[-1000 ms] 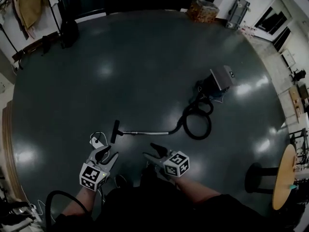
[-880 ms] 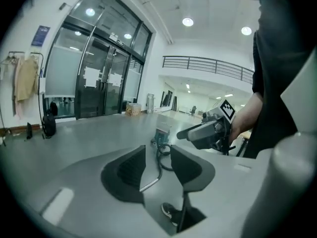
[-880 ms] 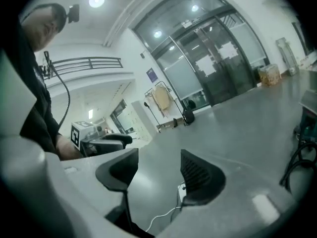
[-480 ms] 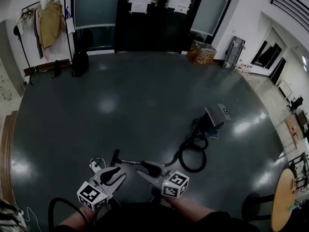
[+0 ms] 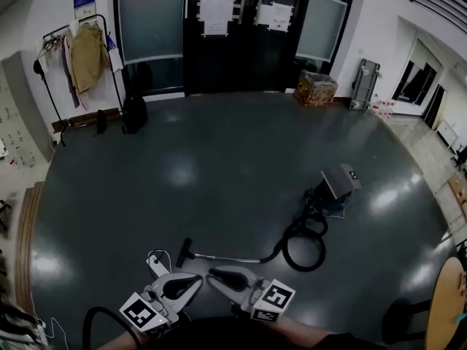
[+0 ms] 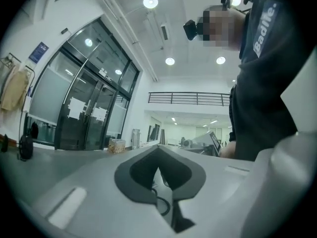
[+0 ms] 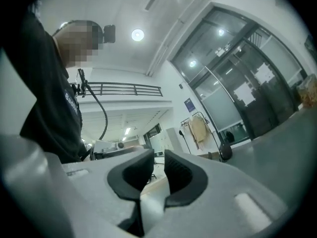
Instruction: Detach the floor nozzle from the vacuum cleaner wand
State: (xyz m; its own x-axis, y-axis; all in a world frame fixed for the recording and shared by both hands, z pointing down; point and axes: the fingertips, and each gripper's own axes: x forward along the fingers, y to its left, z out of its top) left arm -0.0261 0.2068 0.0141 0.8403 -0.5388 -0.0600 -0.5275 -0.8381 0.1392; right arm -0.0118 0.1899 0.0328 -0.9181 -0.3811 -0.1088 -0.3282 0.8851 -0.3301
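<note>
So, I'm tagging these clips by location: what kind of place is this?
Probably an entrance lobby of an office or lab building: dark glass double doors with paper notices, a wide polished floor, and a coat rack with a jacket by the wall.

Head view's up high, tipped forward and down, vacuum cleaner well off on the floor. Both gripper views sit low, looking level: left's toward the far glass doors, right's toward the coat rack. All three catch those doors.
</note>
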